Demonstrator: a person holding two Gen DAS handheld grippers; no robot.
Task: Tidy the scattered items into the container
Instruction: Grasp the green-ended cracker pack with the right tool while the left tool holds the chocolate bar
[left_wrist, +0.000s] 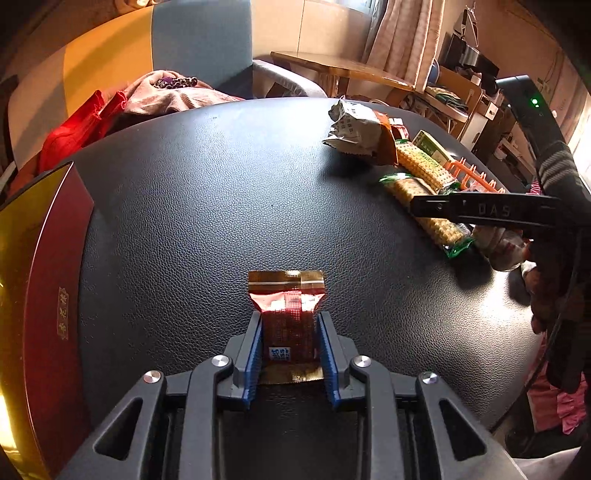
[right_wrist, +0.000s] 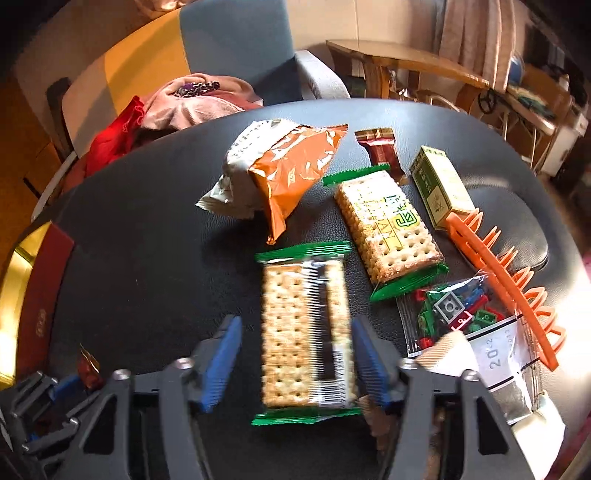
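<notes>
- My left gripper (left_wrist: 289, 345) is closed on a small red-and-gold snack packet (left_wrist: 287, 317); both blue pads press its sides, and the packet lies flat on the black table (left_wrist: 207, 206) or just above it, I cannot tell which.
- The container, I think, is the dark red box with gold lining (left_wrist: 40, 295) at the left edge of the table, well apart from the other items.
- My right gripper (right_wrist: 295, 356) is spread wide around a cracker pack with green ends (right_wrist: 304, 338). The right pad looks to be at the pack's edge, the left pad is clearly apart from it, so nothing is held yet.
- Other items are scattered near: a second cracker pack (right_wrist: 388, 229), an orange-and-white bag (right_wrist: 284, 173), a small brown packet (right_wrist: 382, 149), a green-and-cream carton (right_wrist: 439, 188), an orange plastic rack (right_wrist: 506, 273) and a clear bag of toy bricks (right_wrist: 458, 314).
- I judge the task is at an early step: left has its grasp, right is only lining up.
- Next, the left must lift and carry the packet leftward over the box, then release it.
- The right must close on the long sides of the cracker pack, gently, because crackers break.
</notes>
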